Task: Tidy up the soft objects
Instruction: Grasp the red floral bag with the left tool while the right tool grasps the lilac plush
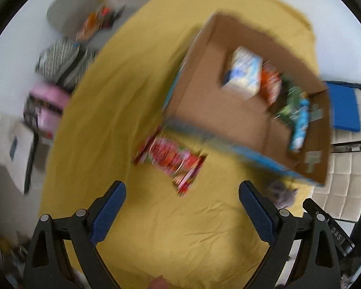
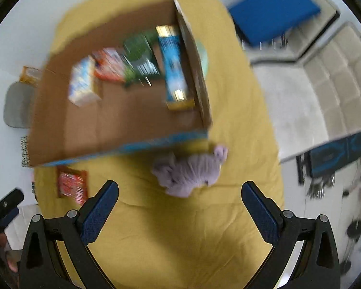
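We saw a lilac, wrinkled plush [image 2: 191,169] beside the box [image 2: 122,120], red packet [image 1: 172,160] on yellow cloth [image 1: 132,96], left gripper [image 1: 182,187] and right gripper [image 2: 180,187] both spread, empty.

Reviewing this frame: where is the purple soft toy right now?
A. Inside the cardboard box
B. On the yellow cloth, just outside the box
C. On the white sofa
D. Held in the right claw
B: the purple soft toy lies on the yellow cloth beside the cardboard box, ahead of the open, empty right claw.
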